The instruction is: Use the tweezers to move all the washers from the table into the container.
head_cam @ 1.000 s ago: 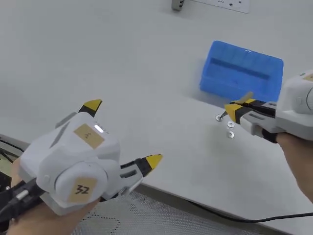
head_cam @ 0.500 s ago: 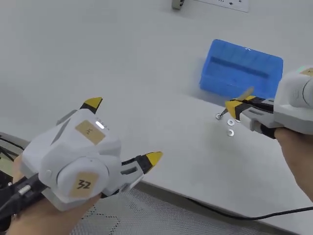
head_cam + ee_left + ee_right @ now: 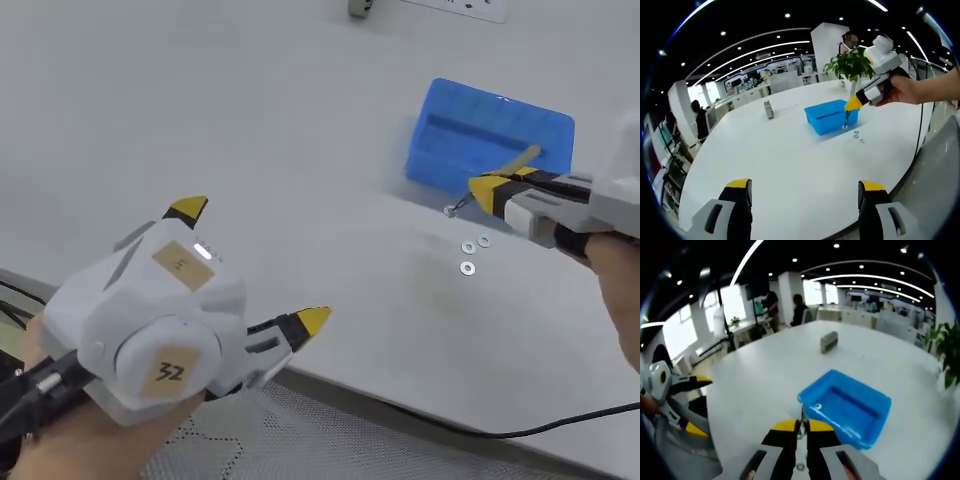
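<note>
The left claw (image 3: 250, 265) hung wide open with nothing between its yellow tips, just over the near edge of the counter (image 3: 250, 120), while the right claw (image 3: 485, 192) was clamped down on the tweezers (image 3: 455, 208). The white counter took up most of the scene, and a broad bare stretch of it lay between the two claws, giving free room on the left and in the middle. Its near edge ran on a slant under the left claw, with a grey perforated mesh (image 3: 300, 430) below it and a dark cable (image 3: 520, 432) trailing along that edge to the right. The blue container (image 3: 490, 130) sat on the right half, well in from the edges, its near wall just behind the right claw. In the right gripper view the tweezers (image 3: 802, 415) pointed at that near rim of the container (image 3: 850, 410). A small ring showed at the tip there, but I could not tell whether it was held. Three washers (image 3: 467, 247) lay on the counter just in front of the container, close together and below the tweezers.
</note>
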Tool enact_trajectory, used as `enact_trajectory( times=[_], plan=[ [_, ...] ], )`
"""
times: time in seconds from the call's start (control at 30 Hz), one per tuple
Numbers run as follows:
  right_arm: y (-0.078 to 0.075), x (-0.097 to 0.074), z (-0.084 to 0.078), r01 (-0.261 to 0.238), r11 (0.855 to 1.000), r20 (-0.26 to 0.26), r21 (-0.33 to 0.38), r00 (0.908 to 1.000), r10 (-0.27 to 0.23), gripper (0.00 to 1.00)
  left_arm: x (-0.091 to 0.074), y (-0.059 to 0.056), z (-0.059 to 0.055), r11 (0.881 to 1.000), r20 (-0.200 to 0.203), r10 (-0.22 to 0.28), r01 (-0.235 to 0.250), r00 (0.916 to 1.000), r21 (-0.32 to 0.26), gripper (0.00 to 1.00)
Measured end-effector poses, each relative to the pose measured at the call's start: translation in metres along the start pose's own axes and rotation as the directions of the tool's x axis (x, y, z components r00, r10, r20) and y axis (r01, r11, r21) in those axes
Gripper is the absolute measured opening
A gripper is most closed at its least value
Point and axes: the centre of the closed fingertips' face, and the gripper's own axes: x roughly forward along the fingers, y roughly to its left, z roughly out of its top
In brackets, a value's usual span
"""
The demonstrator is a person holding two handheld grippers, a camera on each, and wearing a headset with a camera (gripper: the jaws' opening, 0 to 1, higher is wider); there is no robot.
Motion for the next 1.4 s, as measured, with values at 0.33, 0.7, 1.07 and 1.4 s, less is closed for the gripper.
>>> enact_trajectory(
  times=[0.33, 0.7, 1.07, 1.4],
  plan=[
    [0.001, -0.009, 0.026, -0.001, 1.000, 0.061, -0.004, 0.9981, 0.001, 0.02, 0.000, 0.000, -0.001, 1.000, -0.004, 0.000, 0.000, 1.0000, 0.002, 0.89],
    [-0.008, -0.008, 0.035, 0.012, 1.000, 0.082, -0.014, 0.9966, -0.011, 0.02, 0.001, 0.000, -0.002, 1.000, -0.014, -0.002, 0.002, 0.9999, 0.004, 0.88],
    [-0.023, -0.003, 0.047, 0.032, 0.999, 0.099, -0.038, 0.9947, -0.028, 0.02, 0.001, 0.000, -0.005, 1.000, -0.024, -0.003, 0.004, 0.9997, 0.010, 0.88],
    [-0.029, 0.006, 0.060, 0.043, 0.997, 0.115, -0.070, 0.9927, -0.035, 0.02, 0.002, 0.000, -0.006, 1.000, -0.035, -0.001, 0.002, 0.9994, 0.016, 0.87]
  ],
)
